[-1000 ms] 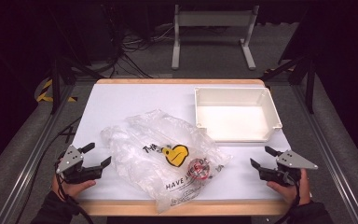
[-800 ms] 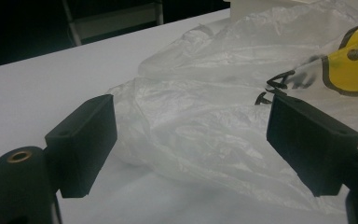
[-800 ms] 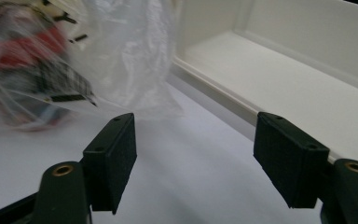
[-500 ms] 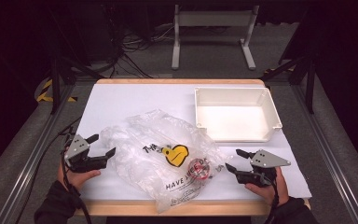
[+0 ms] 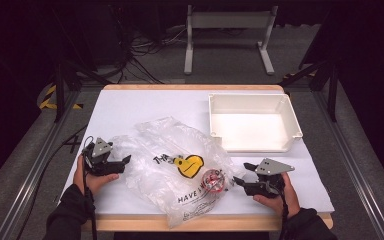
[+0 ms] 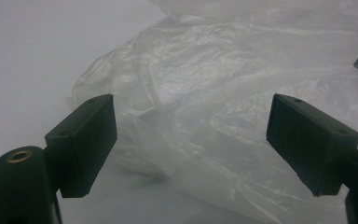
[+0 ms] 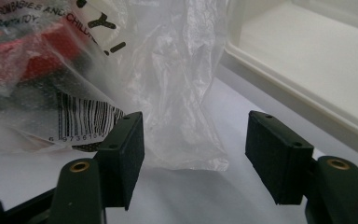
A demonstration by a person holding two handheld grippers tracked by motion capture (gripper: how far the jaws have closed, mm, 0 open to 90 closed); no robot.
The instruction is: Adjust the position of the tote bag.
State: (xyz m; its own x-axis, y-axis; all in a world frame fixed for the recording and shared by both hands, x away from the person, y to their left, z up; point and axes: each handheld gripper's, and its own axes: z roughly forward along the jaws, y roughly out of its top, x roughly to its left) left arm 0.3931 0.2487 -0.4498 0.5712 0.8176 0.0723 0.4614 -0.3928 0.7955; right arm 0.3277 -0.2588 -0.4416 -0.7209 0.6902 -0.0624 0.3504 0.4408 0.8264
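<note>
A crumpled clear plastic bag [image 5: 172, 167] is seen lying on the white counter [image 5: 145, 107], toward its near edge and roughly midway between the two hands. Black lettering and a yellow mark [image 5: 190, 166] are printed on the bag, and a small red item [image 5: 213, 183] can be made out inside it near its right end, too blurred by the film to be identified. The left gripper [image 5: 124, 161] is held low at the bag's left edge, its jaws spread wide and pointed toward the plastic; in the left gripper view the film [image 6: 223, 116] is seen lying ahead of and between the jaws, with nothing pressed by either pad. The right gripper [image 5: 242, 175] is held at the bag's right end, just beside the red item. Its jaws have just been closing, yet they are parted: in the right gripper view a loose fold of the bag [image 7: 186, 93] is seen standing in the gap between the pads, untouched by the right pad, while the printed barcode [image 7: 81, 116] lies just behind the left one. A white tray [image 5: 252, 102] is set on the counter beyond the right gripper, apart from the bag.
</note>
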